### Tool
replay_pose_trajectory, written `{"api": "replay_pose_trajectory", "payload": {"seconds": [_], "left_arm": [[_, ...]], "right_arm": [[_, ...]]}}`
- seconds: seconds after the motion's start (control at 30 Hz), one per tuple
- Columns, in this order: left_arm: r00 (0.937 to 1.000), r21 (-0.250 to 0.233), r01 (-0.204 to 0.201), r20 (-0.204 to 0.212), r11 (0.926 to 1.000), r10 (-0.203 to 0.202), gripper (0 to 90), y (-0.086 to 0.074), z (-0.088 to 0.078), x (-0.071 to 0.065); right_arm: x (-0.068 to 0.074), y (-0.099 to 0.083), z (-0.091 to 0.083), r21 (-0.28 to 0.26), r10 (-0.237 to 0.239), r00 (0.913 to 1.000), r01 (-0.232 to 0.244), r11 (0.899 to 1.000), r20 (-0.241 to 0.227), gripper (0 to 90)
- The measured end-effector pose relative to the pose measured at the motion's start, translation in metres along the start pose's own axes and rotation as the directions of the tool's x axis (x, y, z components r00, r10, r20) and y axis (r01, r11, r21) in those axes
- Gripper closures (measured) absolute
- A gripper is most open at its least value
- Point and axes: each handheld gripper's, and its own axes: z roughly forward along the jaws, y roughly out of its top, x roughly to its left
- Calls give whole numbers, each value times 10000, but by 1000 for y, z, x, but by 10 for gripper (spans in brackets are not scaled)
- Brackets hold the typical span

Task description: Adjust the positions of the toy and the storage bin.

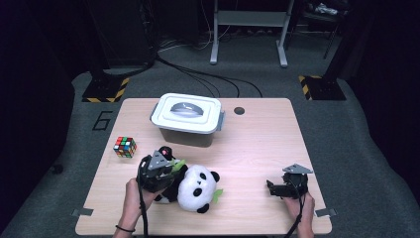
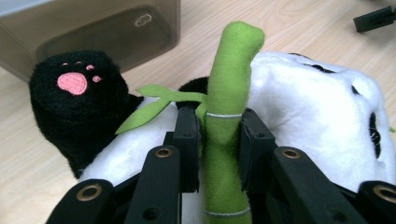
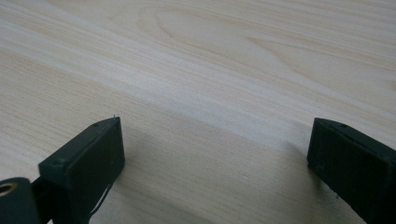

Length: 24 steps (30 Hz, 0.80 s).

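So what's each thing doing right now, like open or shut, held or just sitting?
Left hand-held gripper: shut on the bamboo stalk.
Right hand-held gripper: open, holding nothing.
Bamboo stalk: pinched, upright.
Panda plush: lying on the table.
Storage box: lid on.
Puzzle cube: scrambled, untouched.

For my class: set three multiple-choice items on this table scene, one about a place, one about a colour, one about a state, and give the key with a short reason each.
1. Where does the puzzle cube sit?
A. On the box lid
B. On the table, to the left of the lidded box
C. Beside the right gripper

2. What colour is the stalk on the panda toy?
A. Green
B. Red
C. Blue

3. What is the left gripper doing?
A. Standing open over bare wood
B. Clamped on the cube
C. Shut on the stalk

Key: B, the high view shows the cube left of the box; A, the left gripper view shows green plush; C, both pads press the stalk's sides.
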Motion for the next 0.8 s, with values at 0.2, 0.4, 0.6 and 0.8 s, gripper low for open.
{"api": "replay_pose_trajectory", "payload": {"seconds": [0.2, 0.4, 0.6, 0.8], "left_arm": [[10000, 190, -36, 62, 9998, 35, 721, -6, -6, 21], [9960, 68, 839, -301, 9965, -837, 645, -18, 1, 18], [9755, -156, 1559, -1544, 9877, -1564, 469, -17, 2, 2], [9639, -202, 1539, -2169, 9879, -1546, 601, -24, 5, -5]], "right_arm": [[0, 0, 0, -1, 3, 10000, -3, 10000, 15, 32], [0, 0, 0, -16, -25, 10000, 26, 10000, 24, 32], [0, 0, 0, -17, -28, 10000, 28, 10000, 25, 33], [0, 0, 0, -16, -31, 10000, 31, 10000, 25, 33]]}}
